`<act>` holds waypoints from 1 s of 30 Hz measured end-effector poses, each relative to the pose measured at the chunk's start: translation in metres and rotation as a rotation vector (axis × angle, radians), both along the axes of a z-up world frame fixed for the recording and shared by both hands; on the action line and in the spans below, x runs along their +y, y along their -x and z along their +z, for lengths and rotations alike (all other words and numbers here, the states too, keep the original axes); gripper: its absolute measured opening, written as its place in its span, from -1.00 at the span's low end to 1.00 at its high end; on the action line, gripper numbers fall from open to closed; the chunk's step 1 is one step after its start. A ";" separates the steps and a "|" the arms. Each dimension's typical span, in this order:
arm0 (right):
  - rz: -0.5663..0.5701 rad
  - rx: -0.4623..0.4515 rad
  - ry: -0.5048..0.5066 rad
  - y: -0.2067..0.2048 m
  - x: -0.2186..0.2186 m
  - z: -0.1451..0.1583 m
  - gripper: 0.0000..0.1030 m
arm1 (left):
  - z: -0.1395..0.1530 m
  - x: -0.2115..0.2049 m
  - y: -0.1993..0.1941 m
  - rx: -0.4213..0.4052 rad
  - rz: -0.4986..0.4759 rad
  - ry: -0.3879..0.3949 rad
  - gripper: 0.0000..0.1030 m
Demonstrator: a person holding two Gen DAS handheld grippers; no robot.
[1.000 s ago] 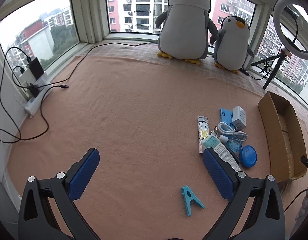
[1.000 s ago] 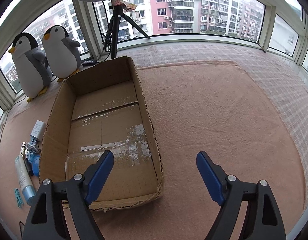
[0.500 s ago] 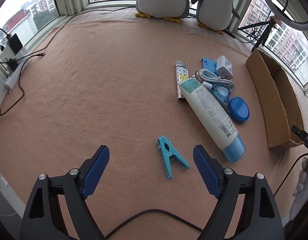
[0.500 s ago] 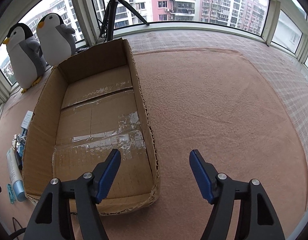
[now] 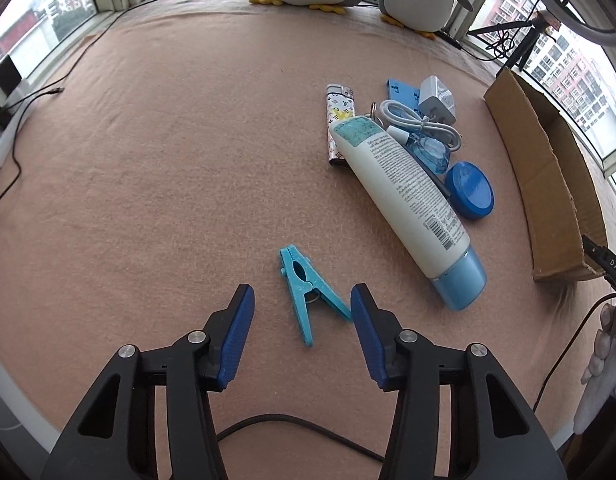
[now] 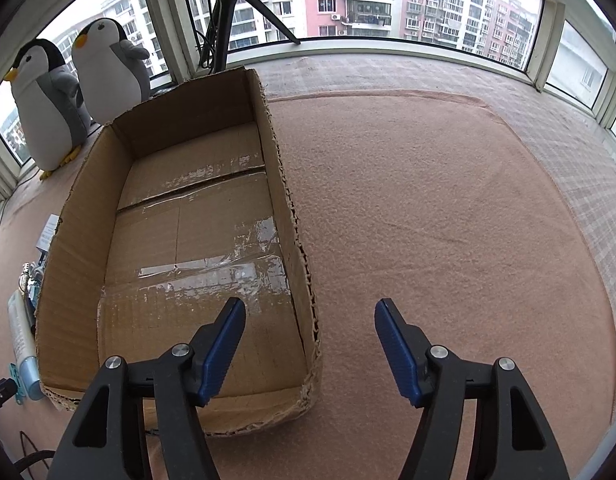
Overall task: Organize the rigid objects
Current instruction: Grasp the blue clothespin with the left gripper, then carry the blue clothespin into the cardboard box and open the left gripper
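While both grippers' fingers close on nothing, a pink blanket (image 5: 155,168) covers the window-ringed floor beside a cardboard box (image 6: 87,216).

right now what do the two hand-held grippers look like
Both match: the left hand-held gripper and the right hand-held gripper have black skeletal plastic arms with triangular cut-outs and silver screws, tipped with ribbed blue pads. A black cable loops under the left one.
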State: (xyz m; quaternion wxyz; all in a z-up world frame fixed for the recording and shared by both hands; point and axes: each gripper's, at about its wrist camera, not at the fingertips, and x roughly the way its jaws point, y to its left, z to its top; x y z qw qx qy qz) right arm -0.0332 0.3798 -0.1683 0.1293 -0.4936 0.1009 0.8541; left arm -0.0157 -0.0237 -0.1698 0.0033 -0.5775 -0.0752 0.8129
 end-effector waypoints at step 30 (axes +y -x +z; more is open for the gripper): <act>0.004 -0.014 0.033 0.005 -0.005 -0.004 -0.15 | 0.022 -0.007 -0.003 0.103 -0.007 0.009 -0.54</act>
